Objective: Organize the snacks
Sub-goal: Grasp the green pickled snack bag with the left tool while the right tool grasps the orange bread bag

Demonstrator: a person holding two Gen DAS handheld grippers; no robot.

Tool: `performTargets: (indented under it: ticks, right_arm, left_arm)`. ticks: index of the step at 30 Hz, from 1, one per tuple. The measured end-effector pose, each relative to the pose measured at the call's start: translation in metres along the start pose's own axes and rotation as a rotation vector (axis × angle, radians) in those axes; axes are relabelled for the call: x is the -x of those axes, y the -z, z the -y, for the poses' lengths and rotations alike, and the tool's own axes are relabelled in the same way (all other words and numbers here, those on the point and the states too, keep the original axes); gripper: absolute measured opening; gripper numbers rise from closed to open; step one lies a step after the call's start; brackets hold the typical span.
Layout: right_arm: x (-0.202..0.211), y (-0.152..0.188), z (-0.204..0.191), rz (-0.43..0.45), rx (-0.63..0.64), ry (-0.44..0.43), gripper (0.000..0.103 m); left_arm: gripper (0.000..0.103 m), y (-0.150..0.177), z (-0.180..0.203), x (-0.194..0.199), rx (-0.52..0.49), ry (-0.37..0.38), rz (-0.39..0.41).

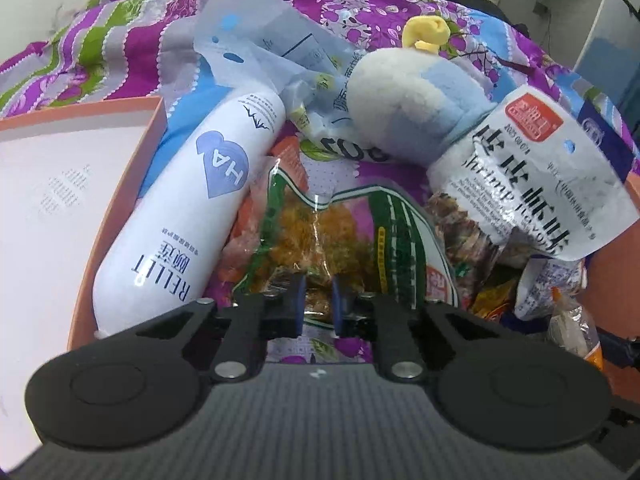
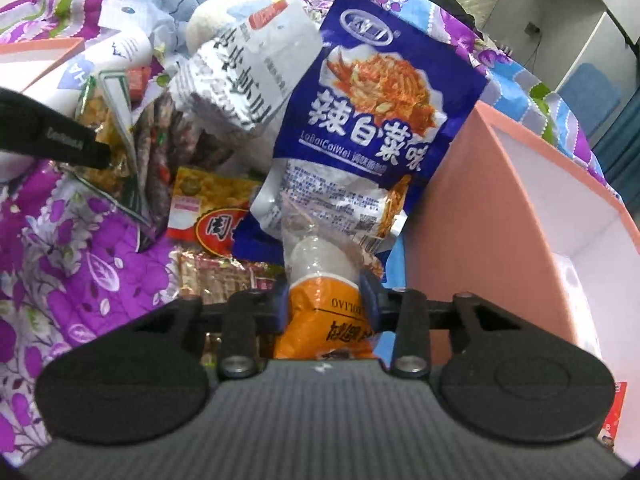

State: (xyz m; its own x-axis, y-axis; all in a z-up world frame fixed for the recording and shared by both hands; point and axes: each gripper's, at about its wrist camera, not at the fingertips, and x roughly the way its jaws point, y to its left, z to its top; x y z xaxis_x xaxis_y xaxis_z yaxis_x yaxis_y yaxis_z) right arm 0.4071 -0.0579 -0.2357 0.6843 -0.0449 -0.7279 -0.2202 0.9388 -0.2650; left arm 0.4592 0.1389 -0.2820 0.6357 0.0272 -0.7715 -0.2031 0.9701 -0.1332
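Left gripper (image 1: 318, 300): jaws nearly clenched, pinching the lower edge of a clear green-bordered snack pouch with golden-brown shreds inside (image 1: 320, 232). The pouch lies flat on the purple floral quilt (image 1: 360, 12), directly ahead of the jaws, with its near edge between the blue pads.

Right gripper (image 2: 326, 300): jaws grasping an orange-and-clear plastic snack packet (image 2: 320, 280); both pads press its sides. The packet's clear end sticks out forward of the jaws, its orange end runs back toward the camera.

Just beyond that packet, a dark blue foil bag with white characters and a noodle picture (image 2: 372, 96) leans against the outer wall of a pink cardboard box with a white interior (image 2: 452, 216).

Left of the green pouch: a white cylindrical bottle with a blue heart mark (image 1: 192, 200), lying beside a second pink cardboard box (image 1: 120, 184). Behind the pouch: a white-and-blue plush toy with a yellow tuft (image 1: 404, 100) and a white crinkled bag printed with black characters (image 1: 536, 176). More small packets lie in the pile between them.
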Motion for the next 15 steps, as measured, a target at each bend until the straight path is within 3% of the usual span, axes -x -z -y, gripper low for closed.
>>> performTargets:
  ticks: [1, 2, 10, 15]
  right_arm:
    - [0.0, -0.002, 0.004, 0.0, -0.003, -0.006, 0.036]
    - [0.005, -0.003, 0.005, 0.001, -0.004, -0.009, 0.036]
    - [0.05, 0.006, 0.007, 0.0, 0.013, -0.073, 0.034]
    - [0.082, 0.031, 0.006, 0.025, 0.029, -0.091, 0.034]
  left_arm:
    - [0.011, 0.0, 0.0, 0.003, 0.004, 0.006, -0.004]
    - [0.002, 0.001, 0.0, 0.006, 0.008, 0.017, -0.01]
    - [0.001, 0.022, 0.008, 0.064, -0.006, 0.059, -0.034]
    - [0.001, 0.054, 0.01, 0.097, -0.008, 0.062, -0.017]
